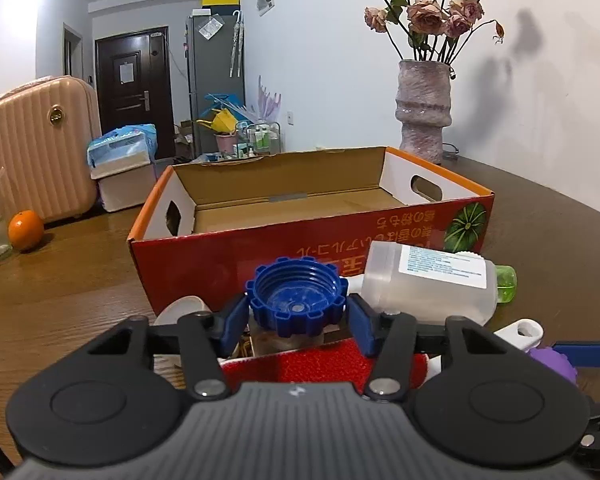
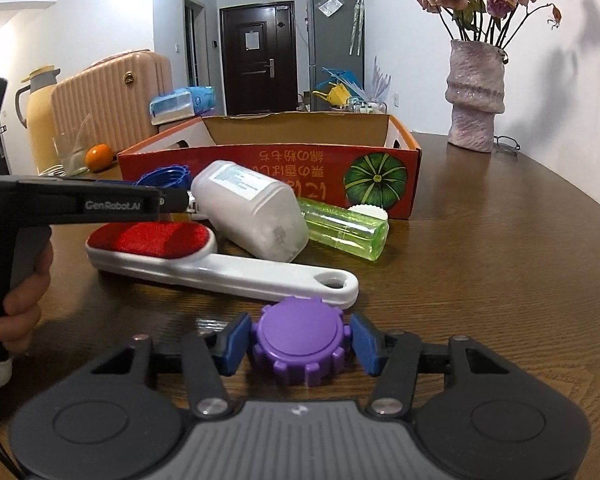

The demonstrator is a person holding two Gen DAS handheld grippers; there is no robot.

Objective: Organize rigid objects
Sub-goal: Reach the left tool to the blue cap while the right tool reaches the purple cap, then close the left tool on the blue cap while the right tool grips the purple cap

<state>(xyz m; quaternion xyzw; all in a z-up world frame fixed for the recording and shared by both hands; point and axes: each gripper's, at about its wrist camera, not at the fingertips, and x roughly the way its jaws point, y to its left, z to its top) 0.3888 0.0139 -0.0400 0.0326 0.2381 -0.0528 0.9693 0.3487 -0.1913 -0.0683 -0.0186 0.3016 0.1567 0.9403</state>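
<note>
The blue ridged plastic screw cap (image 1: 297, 298) is sitting hollow side up between the blue pads of the left tool (image 1: 298, 312), which are pressing on its two sides. It is resting just in front of the open red cardboard box (image 1: 204, 256), above the red-padded white plastic lint brush (image 2: 220, 264). The purple ridged plastic cap (image 2: 300, 344) is lying on the brown wooden counter (image 2: 500, 260), just beside the brush's handle end, with the right tool (image 2: 300, 346) clamping its pads against the cap's sides. Behind the brush, a frosted white plastic bottle (image 2: 252, 210) is lying on its side, touching a clear green plastic bottle (image 2: 344, 226) that is lying against the box's front wall. A hand (image 2: 18, 292) is gripping the left tool's handle. A pink textured vase (image 2: 476, 96) of dried roses is standing well apart, behind the box.
</note>
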